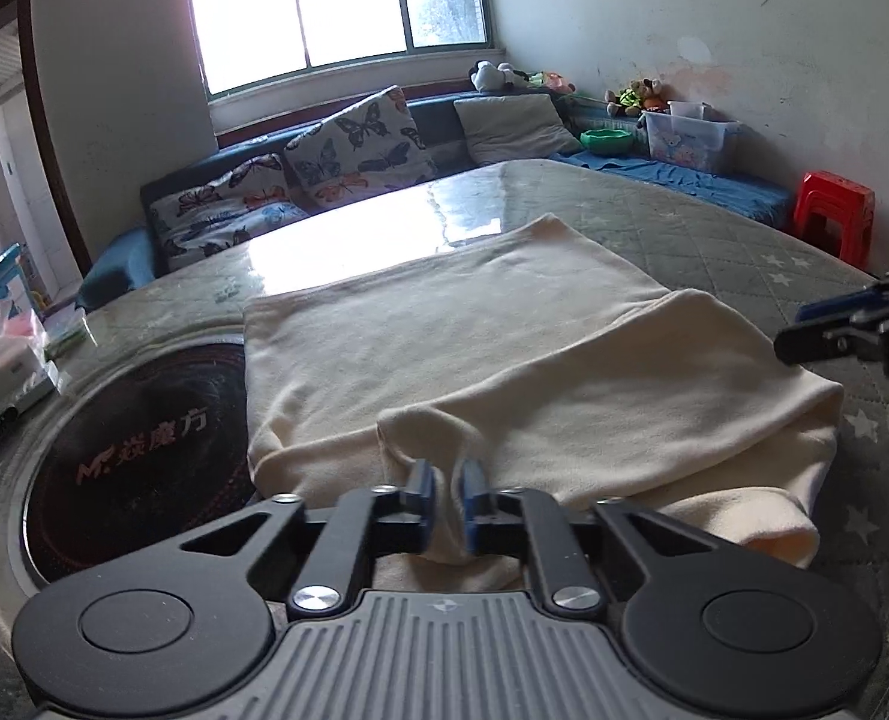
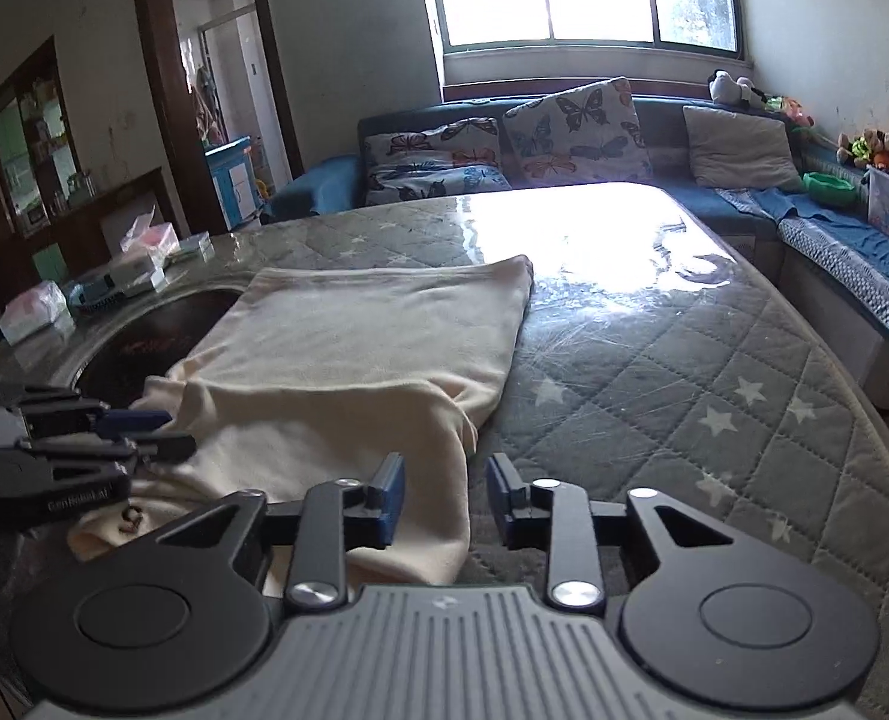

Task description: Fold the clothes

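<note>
A cream garment (image 1: 492,360) is laid on a round table (image 1: 744,252) that is covered with a grey quilted cloth with white stars. The garment is taken here as the landmark. Its far part is spread flat, and its near part is folded over and bunched. At its near edge, a fold of the fabric is pinched between the blue pads of the left gripper (image 1: 447,495), whose jaws are pressed together on it. At the near right corner of the garment, the right gripper (image 2: 444,501) is held with its jaws spread; the left pad (image 2: 388,498) is seen over the fabric edge and the other over the quilted cloth, and nothing is gripped. A dark round plate (image 1: 144,456) set into the table (with printed letters) is partly covered by the left side of the garment. Behind the garment, butterfly cushions (image 1: 360,144) are seen on a blue sofa.
</note>
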Demonstrator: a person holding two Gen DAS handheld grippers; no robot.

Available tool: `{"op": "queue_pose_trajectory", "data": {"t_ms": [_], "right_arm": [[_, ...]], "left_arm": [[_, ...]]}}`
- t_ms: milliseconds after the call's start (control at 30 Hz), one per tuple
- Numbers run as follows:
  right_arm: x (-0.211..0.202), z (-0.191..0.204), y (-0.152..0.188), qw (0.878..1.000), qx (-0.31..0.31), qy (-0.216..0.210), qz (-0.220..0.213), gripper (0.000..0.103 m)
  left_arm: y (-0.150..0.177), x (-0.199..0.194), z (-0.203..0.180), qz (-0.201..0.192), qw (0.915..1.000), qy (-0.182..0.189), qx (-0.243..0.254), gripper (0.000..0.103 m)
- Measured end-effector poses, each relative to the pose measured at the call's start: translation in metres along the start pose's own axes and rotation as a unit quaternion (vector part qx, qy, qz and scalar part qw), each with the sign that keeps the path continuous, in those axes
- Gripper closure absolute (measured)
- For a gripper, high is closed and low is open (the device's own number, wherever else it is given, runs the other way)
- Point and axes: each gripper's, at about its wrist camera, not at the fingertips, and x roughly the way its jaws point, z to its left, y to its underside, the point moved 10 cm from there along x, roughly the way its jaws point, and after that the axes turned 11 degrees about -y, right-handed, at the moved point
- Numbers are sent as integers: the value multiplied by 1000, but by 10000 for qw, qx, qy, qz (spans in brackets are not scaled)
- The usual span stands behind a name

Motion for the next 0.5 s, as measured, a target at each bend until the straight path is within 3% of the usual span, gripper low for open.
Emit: {"op": "queue_pose_trajectory", "data": {"t_ms": [267,400,500], "right_arm": [[1,17,10,9991,-421,-70,62,30],[6,29,17,9965,-822,-43,142,24],[8,28,21,9958,-895,69,173,24]], "left_arm": [[-49,-36,20,-624,9972,43,-404,101],[-66,-51,28,-872,9949,41,-512,101],[-64,-49,36,-839,9951,-34,-524,101]]}}
